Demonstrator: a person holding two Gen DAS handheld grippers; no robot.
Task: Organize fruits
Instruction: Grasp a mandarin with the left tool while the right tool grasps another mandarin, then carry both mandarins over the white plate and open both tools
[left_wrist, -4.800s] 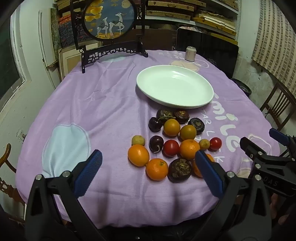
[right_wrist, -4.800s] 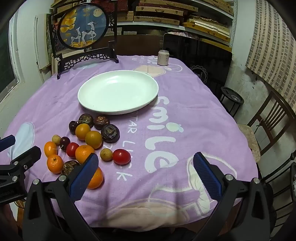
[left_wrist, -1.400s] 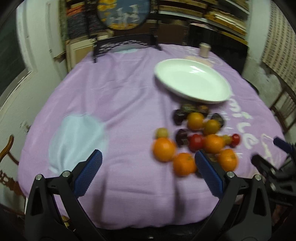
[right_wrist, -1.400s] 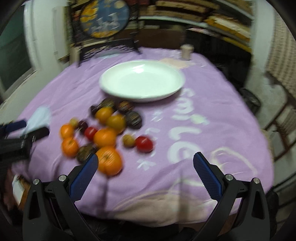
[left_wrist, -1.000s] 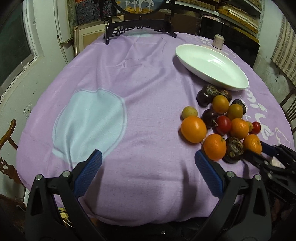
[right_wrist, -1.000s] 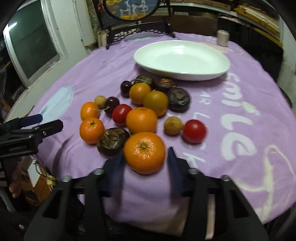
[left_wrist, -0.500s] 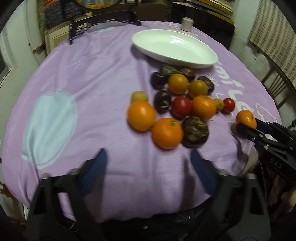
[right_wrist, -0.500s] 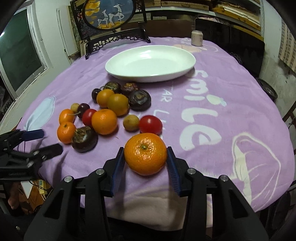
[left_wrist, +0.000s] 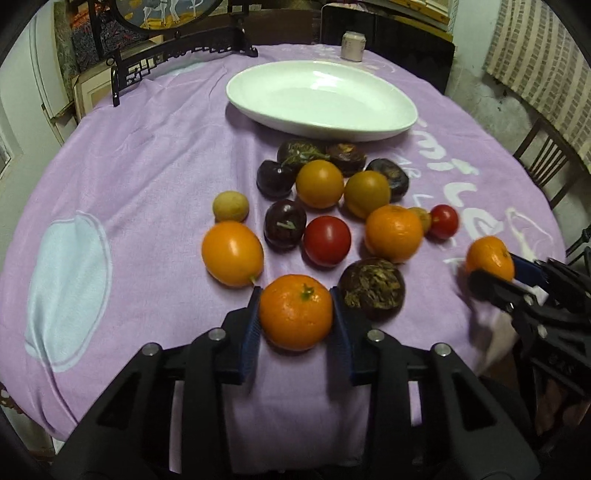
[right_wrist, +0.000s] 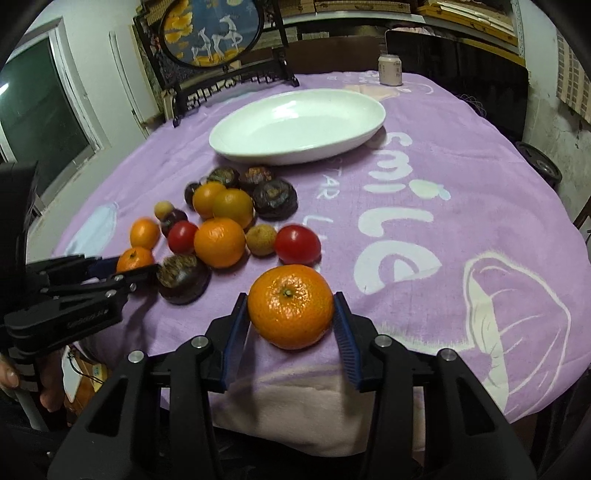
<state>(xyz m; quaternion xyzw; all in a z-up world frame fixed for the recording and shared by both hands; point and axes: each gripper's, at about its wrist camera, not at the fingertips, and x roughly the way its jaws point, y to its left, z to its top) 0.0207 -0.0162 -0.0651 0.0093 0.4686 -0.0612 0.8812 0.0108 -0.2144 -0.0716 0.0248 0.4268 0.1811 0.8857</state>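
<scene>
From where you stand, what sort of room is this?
Probably a lived-in home room used for dining and storage: a table under a purple cloth, a wooden chair beside it, and crowded shelves behind.

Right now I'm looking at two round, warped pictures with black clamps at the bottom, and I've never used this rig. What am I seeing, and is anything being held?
Each picture comes from a fisheye camera on a hand-held two-finger clamp, looking forward along its blue-padded fingers.

In the left wrist view, the left gripper is closed on a round orange mandarin at the near edge of the fruit pile. The right gripper appears at the right side.

In the right wrist view, the right gripper is closed on a second orange mandarin.

Both face a table with a purple cloth. On it lie loose oranges, red tomatoes, dark purple fruits and small yellow ones. Behind them sits an empty white oval plate.
</scene>
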